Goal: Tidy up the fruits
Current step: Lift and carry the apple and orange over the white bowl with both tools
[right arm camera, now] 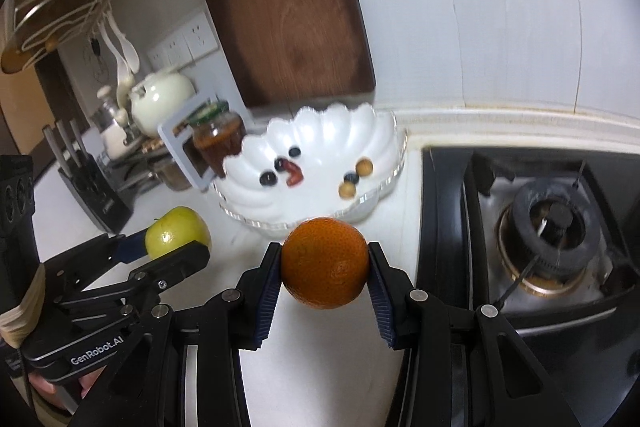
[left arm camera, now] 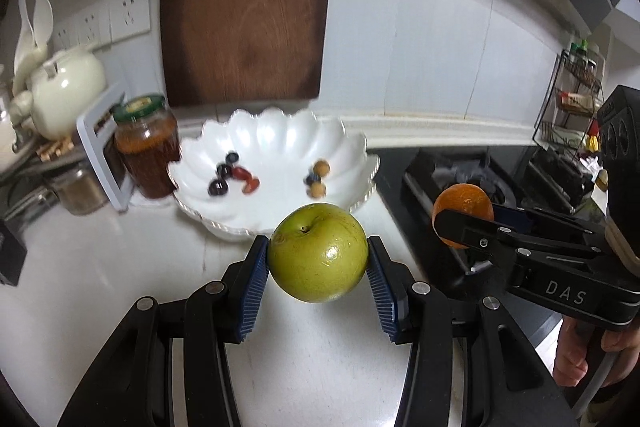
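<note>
Now apple (left arm camera: 318,253) in left claw (left arm camera: 318,259), orange (right arm camera: 324,263) in right claw (right arm camera: 324,267).

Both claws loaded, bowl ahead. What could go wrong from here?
1. The apple and orange are round and pinched only at their sides; either may slip out.
2. The bowl already holds small fruit; a dropped load could scatter it.
3. The claws are close together and might collide over the bowl.

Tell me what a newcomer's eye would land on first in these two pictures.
A green apple clamped in the left gripper and an orange clamped in the right gripper, both held above the white counter. Just beyond them stands a white scalloped bowl holding a few small fruits, with a dark wooden cutting board against the wall behind.
</note>
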The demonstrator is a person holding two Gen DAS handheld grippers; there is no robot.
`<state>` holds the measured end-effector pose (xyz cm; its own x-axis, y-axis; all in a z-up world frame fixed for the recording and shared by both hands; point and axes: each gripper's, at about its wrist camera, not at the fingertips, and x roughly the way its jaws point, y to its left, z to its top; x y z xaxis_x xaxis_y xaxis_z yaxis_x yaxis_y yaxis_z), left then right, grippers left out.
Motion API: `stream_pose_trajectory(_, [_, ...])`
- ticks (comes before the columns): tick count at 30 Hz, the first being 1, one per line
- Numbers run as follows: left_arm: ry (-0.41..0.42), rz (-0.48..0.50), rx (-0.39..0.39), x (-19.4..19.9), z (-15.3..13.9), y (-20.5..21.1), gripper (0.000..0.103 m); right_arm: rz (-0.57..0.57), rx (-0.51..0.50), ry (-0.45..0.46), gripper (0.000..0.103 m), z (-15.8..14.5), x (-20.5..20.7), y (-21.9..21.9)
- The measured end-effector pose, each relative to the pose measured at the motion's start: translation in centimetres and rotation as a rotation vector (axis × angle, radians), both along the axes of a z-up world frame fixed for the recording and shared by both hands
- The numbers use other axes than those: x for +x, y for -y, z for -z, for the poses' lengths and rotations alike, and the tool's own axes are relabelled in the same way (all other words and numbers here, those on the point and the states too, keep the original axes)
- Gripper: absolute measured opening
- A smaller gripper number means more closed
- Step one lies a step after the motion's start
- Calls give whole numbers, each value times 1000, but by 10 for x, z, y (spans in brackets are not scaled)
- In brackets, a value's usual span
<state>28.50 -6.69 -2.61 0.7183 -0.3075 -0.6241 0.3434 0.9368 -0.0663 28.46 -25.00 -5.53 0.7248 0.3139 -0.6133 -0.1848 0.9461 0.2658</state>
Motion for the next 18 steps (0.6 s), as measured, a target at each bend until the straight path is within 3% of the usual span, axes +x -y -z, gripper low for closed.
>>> stream_pose_trajectory(18, [150, -86, 9, 23, -54, -14, 48, 5, -18, 157, 43, -52, 26, -12])
